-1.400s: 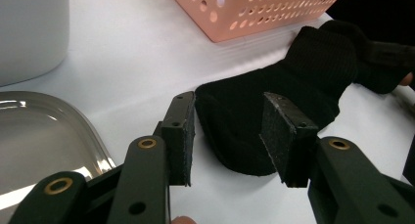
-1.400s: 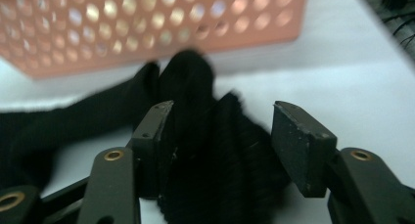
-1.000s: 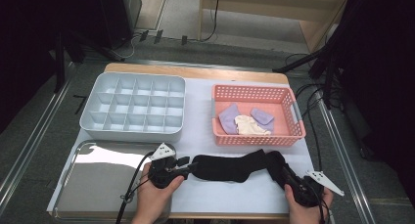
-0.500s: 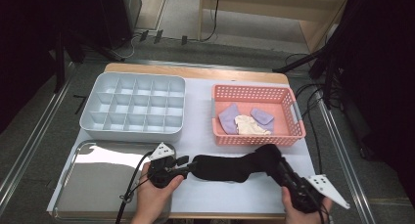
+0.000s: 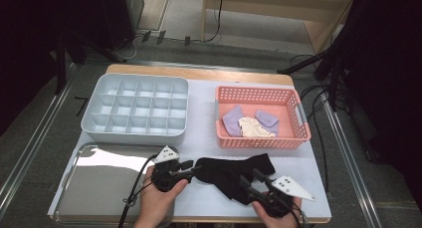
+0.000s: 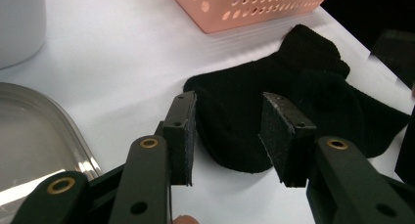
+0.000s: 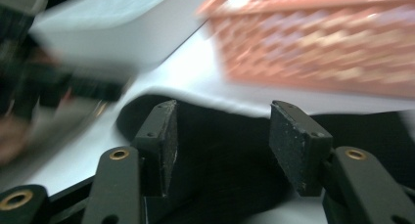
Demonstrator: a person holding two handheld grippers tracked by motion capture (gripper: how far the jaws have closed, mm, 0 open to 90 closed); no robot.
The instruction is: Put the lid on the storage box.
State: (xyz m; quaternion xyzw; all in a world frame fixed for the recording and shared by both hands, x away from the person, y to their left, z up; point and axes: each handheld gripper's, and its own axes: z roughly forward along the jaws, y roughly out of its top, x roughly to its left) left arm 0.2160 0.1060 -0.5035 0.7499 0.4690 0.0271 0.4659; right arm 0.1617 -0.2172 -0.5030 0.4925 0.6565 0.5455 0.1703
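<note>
Table: white sheet over a wooden top; wood edge shows along the far side.

Steel tray: near-left corner, its outer rims close to the table's left and near edges. Its right rim lies just beside the left gripper.

Grey divided box: far left, just behind the tray. A bare white lane runs between it and the pink basket at far right.

Basket holds two lilac pieces and one cream piece; its near wall lies just beyond the sock, close to the sock's far end.

Black sock: flat on the sheet, near centre, between the two grippers. Bare sheet runs to its right as far as the table's right edge.

Left gripper: jaws part-open, apart, straddling the sock's left end; pads do not press on it.

Right gripper: at the near edge, over the sock's near-right part. Jaws have just been opening; gap clear, sock below them, not pinched. Its own view is motion-blurred.
</note>
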